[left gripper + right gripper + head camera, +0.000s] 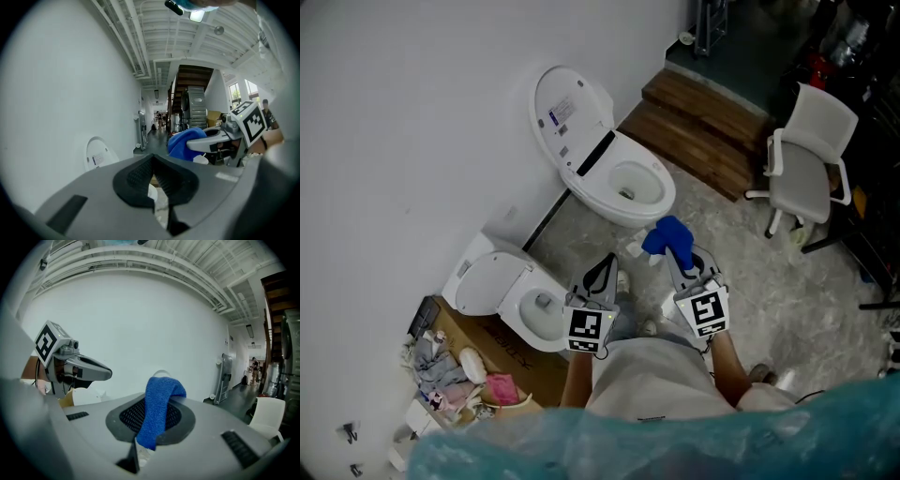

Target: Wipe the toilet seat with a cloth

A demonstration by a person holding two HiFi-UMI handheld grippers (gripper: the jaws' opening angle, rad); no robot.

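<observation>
Nearest, at 6 o'clock in the head view: a torso (647, 375) in a pale shirt, forearms reaching toward 12. Just beyond, also at 6, the left gripper (605, 265): shut tight, pads meeting at the tip, with nothing caught between. Beside it at 4 o'clock and apart from it, the right gripper (680, 261): clamped on a blue cloth (667, 236). Cloth bunched over the jaw tips, with one end hanging down between the pads in the right gripper view. Both pointing toward 12, side by side, above a mottled grey floor (750, 281).

At 12 o'clock, a white toilet (600, 202) against the wall (412, 112), lid (567, 108) raised, seat (661, 192) ringing the bowl. Cloth near the bowl's front edge, at its 5 o'clock, not on the seat.

At 8 o'clock, a second toilet (502, 291), just left of the left gripper. At 7, a cardboard box (511, 361) with clutter on top. At 1 o'clock, wooden steps (703, 127). At 2, a white chair (806, 159).
</observation>
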